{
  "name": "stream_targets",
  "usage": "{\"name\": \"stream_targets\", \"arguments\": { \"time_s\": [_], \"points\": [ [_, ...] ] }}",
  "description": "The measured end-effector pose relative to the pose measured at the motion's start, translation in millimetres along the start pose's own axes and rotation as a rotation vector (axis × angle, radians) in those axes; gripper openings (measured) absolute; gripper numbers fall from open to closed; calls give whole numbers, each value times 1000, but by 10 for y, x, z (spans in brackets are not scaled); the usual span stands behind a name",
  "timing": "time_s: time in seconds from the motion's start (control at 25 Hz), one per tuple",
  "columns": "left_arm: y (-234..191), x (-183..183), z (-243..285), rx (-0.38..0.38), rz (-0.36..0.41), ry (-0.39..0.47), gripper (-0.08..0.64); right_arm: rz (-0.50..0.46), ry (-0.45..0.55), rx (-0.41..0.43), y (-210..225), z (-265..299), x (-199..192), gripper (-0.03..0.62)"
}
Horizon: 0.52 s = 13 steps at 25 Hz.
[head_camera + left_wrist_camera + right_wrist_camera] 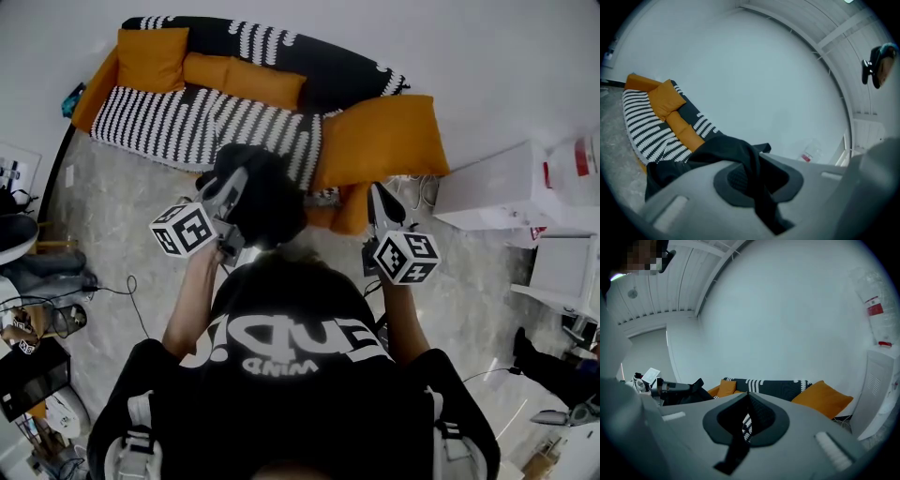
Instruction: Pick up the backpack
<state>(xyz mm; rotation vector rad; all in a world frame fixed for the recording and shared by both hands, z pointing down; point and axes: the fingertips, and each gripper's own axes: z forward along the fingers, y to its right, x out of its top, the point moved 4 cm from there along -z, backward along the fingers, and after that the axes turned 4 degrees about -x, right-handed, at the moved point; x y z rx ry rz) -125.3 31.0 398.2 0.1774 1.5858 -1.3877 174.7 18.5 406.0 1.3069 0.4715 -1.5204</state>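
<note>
Left gripper [752, 180] pinches black backpack [267, 197] fabric: lift step in hand
I judge the backpack raised, hanging before the sofa [187, 122]; right gripper [746, 420] jaws pressed together, empty. Next move calls for a firm pinch and steady carry

Soft, even, cool light; fisheye edges bend and darken, foreground seemingly blurred.

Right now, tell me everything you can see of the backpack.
The backpack is plain black soft fabric, slumped into a rounded bundle. It appears lifted, hanging just in front of the striped sofa. The left gripper is shut on a fold or strap of it; the right gripper is apart from it.
</note>
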Motion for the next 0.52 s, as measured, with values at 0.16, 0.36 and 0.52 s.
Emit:
{"name": "stream_targets", "arguments": {
  "time_s": [0.16,0.36,0.52],
  "points": [
    [-5,-9,4,5,-3,0,34,0,1,2,16,-2,3,2],
    [-21,-24,-4,12,-3,-5,34,4,2,4,47,-2,13,2],
    [-28,-39,5,22,-3,-10,34,2,4,8,72,13,35,2]
  ]
}}
